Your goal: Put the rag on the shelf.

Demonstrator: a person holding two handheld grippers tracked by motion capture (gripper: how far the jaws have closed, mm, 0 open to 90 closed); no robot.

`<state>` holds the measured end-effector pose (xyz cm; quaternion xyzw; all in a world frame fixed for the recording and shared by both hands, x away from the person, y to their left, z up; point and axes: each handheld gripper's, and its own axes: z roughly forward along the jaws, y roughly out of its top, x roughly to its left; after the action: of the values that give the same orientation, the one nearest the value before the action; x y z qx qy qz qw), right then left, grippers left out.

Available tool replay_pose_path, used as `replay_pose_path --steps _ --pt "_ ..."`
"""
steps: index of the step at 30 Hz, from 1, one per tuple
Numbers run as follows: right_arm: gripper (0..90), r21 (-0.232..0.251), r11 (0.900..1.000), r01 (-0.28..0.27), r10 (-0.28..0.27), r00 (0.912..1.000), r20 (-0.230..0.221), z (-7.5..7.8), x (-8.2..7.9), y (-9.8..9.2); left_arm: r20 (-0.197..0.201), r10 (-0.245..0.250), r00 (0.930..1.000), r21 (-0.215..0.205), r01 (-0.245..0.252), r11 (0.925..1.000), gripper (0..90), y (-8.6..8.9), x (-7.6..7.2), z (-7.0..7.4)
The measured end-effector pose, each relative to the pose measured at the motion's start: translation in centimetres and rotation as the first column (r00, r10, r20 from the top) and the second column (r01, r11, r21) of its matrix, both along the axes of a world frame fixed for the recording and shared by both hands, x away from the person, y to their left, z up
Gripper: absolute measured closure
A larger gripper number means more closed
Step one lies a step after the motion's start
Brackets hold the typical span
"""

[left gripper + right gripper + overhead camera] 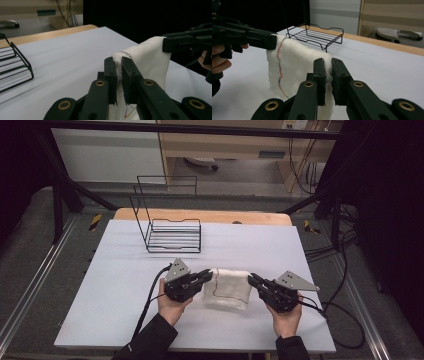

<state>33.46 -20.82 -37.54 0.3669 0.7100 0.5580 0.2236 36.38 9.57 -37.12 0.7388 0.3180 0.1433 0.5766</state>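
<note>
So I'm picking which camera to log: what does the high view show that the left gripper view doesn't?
High view alone: the person's two hands, the left gripper and right gripper seen from outside, the wire rack whole with its tall back frame, and the table's near edge.

Left gripper view alone: its own jaws shut on the cloth's edge, seen close.

Both: the white cloth held up between the grippers, its thread line, and the white table.
</note>
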Motion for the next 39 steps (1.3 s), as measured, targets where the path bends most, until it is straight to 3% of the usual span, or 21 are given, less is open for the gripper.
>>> replay_pose_path --steps 18,39 --pt "82.7 0.019 1.0 0.004 -0.006 0.9959 0.091 2.4 0.0 0.9 0.07 0.03 0.9971 -0.041 -0.027 0.9988 83.0 0.9 -0.2 2.3" --pt "82.6 0.066 0.998 -0.006 -0.007 0.9824 0.187 4.8 1.1 3.8 0.151 0.115 0.9819 -0.091 -0.102 0.9906 83.0 3.4 0.0 4.6"
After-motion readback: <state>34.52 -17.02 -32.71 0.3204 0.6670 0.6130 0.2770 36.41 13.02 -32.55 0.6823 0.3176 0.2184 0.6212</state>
